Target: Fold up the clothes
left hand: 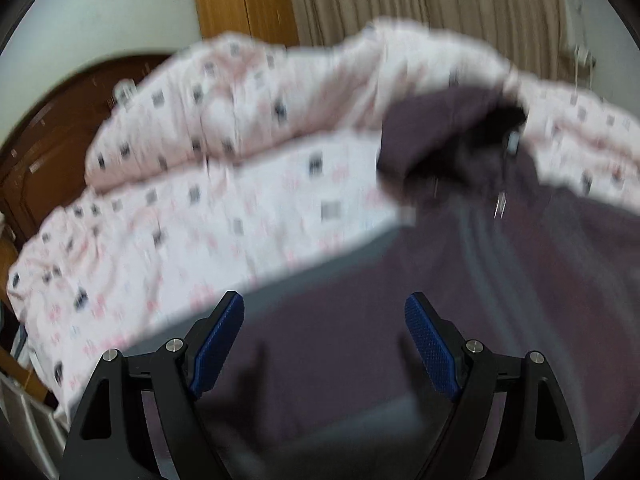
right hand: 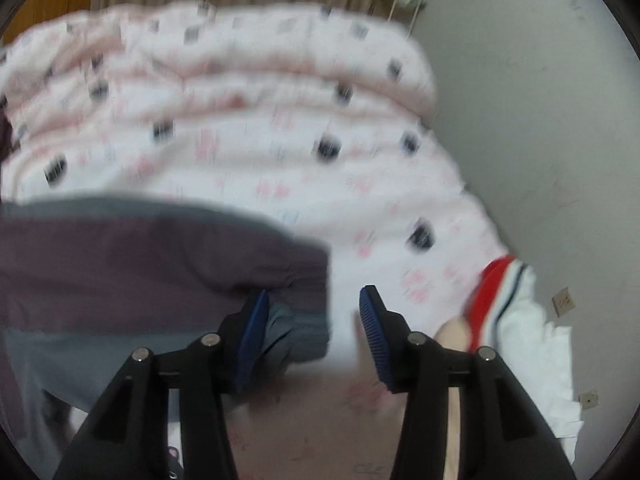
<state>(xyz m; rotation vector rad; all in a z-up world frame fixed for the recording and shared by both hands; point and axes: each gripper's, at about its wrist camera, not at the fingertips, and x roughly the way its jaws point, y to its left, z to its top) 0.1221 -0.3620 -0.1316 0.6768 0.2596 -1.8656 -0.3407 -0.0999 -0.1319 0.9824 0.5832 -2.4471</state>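
A dark purple jacket (left hand: 440, 280) with grey trim lies spread on the bed, its collar and zipper (left hand: 502, 196) toward the far right. My left gripper (left hand: 324, 300) hangs just above the jacket's body, its blue pads wide apart with only flat cloth beneath them. In the right wrist view the jacket (right hand: 160, 272) fills the left side, ending in a grey hem (right hand: 288, 332). My right gripper (right hand: 315, 292) stands open at that corner. Its left pad is beside the hem, and the right pad is over bare bedding. Both views are motion-blurred.
A pink-and-white patterned quilt (left hand: 200, 208) is bunched along the far side of the bed (right hand: 240, 120). A white garment with red stripes (right hand: 516, 312) lies by the wall at right. A wooden headboard (left hand: 48, 140), a wardrobe (left hand: 244, 0) and curtains (left hand: 440, 0) stand behind.
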